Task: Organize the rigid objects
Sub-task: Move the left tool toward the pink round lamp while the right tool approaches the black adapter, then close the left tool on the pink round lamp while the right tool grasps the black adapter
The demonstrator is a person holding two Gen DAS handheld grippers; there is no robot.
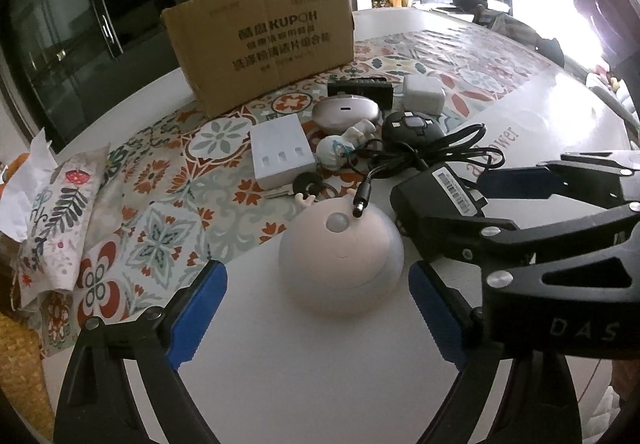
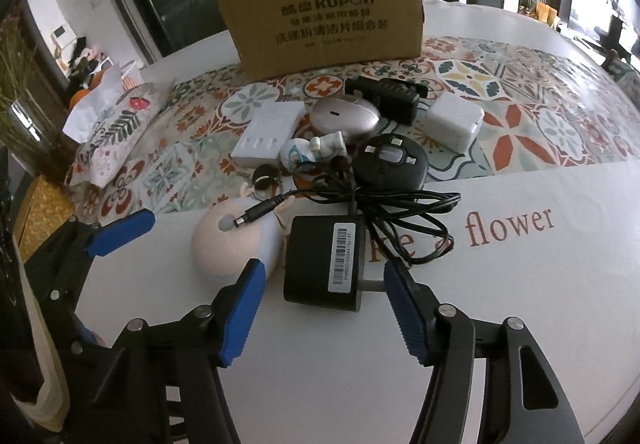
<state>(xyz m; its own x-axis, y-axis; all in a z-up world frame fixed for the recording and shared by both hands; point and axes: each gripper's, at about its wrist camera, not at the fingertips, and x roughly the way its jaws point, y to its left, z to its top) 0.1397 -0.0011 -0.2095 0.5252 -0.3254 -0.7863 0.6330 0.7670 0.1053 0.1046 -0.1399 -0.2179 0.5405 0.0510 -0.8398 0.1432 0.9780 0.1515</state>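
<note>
A pink dome-shaped gadget (image 1: 340, 264) sits on the white table between the open blue fingers of my left gripper (image 1: 316, 300). A black power adapter (image 2: 324, 264) with a coiled cable (image 2: 400, 203) lies between the open fingers of my right gripper (image 2: 324, 296); its plug tip rests on the pink dome (image 2: 232, 244). Behind lie a white charger block (image 2: 268, 131), a silver oval case (image 2: 344, 115), a small figurine (image 2: 316, 149), a black round device (image 2: 390, 161), a white adapter (image 2: 454, 121) and a black box (image 2: 384, 93). A cardboard box (image 2: 324, 23) stands at the back.
A floral cloth pouch (image 1: 56, 219) with tissue lies at the left on the patterned runner (image 2: 540, 103). A key with a black fob (image 1: 304, 185) lies by the white charger block (image 1: 280, 151). The right gripper (image 1: 560, 211) reaches in from the right in the left wrist view.
</note>
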